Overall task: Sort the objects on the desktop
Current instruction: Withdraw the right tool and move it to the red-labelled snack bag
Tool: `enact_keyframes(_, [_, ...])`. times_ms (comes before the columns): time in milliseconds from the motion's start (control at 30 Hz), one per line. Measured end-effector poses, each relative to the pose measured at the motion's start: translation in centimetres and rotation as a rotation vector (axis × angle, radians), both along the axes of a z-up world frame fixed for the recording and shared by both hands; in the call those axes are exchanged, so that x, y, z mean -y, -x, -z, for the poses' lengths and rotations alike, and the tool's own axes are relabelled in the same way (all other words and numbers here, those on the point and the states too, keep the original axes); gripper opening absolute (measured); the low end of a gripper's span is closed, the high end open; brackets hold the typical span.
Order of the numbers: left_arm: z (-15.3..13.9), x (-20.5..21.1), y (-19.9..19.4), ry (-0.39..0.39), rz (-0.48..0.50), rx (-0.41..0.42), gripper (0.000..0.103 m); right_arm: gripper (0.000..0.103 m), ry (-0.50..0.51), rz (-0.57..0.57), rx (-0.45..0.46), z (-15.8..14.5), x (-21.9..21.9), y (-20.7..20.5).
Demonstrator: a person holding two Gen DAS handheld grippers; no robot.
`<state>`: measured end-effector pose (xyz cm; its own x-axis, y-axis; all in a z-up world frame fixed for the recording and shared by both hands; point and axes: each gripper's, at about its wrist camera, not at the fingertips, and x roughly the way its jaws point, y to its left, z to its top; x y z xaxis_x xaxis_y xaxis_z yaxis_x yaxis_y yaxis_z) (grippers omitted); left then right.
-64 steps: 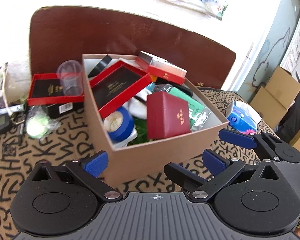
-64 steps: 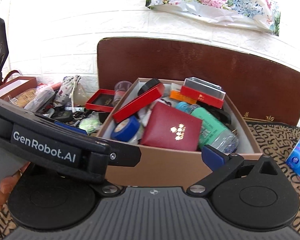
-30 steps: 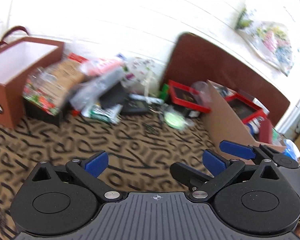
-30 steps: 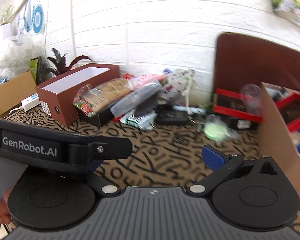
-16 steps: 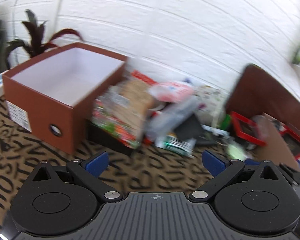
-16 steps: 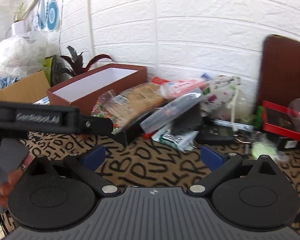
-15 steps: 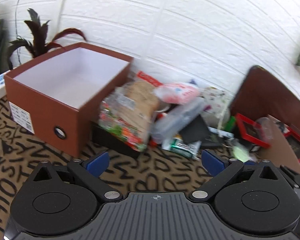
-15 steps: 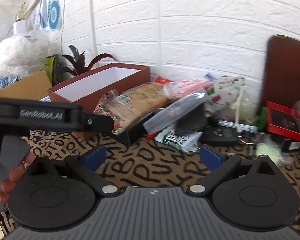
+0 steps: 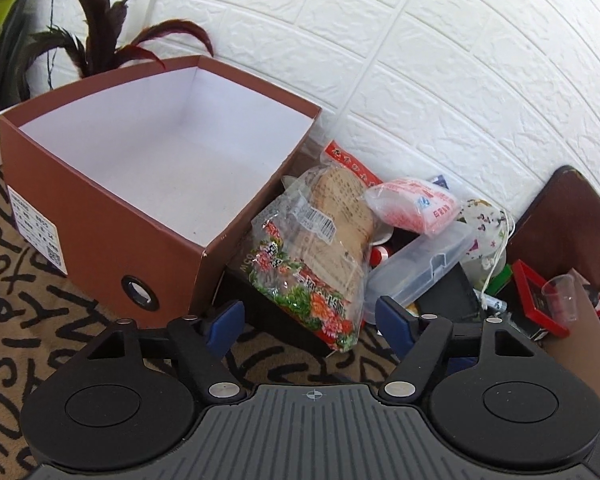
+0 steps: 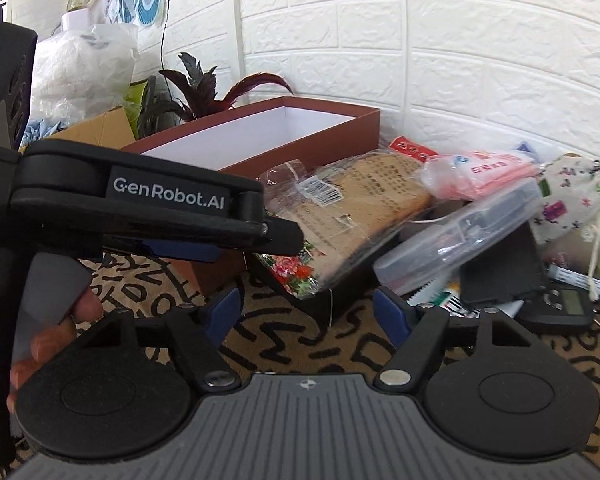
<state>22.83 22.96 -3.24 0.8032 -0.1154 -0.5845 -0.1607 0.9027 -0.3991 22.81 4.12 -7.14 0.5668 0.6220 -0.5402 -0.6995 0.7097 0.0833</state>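
Observation:
An empty brown shoebox [image 9: 100, 216] with a white inside stands at the left; it also shows in the right wrist view [image 10: 300, 136]. A snack bag [image 9: 316, 248] of brown biscuits leans on a black box beside it. A pink packet [image 9: 416, 204] and a clear plastic case [image 9: 420, 268] lie on the pile. My left gripper [image 9: 310, 320] is open and empty, just short of the snack bag [image 10: 352, 208]. My right gripper [image 10: 306, 312] is open and empty, a little short of the pile. The left gripper's body [image 10: 140, 204] crosses the right wrist view.
A floral drawstring pouch [image 10: 576, 204], a black scale [image 10: 560, 308] and a red-framed tray with a plastic cup [image 9: 560, 296] lie to the right. A dark-leaved plant [image 9: 96, 40] stands behind the shoebox. The patterned cloth [image 9: 40, 320] covers the table.
Both views have swung left, away from the full cardboard box, to the shoebox and the pile beside it. Both grippers have moved closer to the snack bag and stay open.

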Motion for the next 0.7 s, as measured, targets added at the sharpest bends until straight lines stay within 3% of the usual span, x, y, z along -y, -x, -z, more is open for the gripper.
enact_keyframes(100, [0.3,-0.3,-0.7,0.018,0.007,0.0,0.079,0.068,0.012,-0.006,0.002,0.4,-0.9,-0.6])
enact_keyframes(300, [0.9,-0.7,-2.0,0.034,0.017,-0.018,0.062,0.055,0.014,-0.003,0.0,0.9,-1.6,-1.6])
enact_keyframes(333, [1.0,-0.8,-2.2,0.04,0.016,-0.026,0.053,0.045,0.016,-0.006,-0.006,0.9,-1.8,-1.8])
enact_keyframes(400, [1.4,-1.0,-2.4,0.06,0.013,-0.044,0.044,0.04,0.018,-0.007,-0.006,1.0,-1.7,-1.8])
enact_keyframes(433, [1.4,-1.1,-2.4,0.072,0.017,-0.045,0.021,0.035,0.02,-0.012,-0.001,0.9,-1.7,-1.7])
enact_keyframes(467, [1.3,-1.0,-2.3,0.074,0.027,-0.043,0.02,0.03,0.02,-0.016,-0.002,0.9,-1.6,-1.6])
enact_keyframes(700, [0.1,0.5,-0.5,0.033,0.057,-0.035,0.018,0.024,0.026,-0.029,0.006,0.0,-0.6,-0.4])
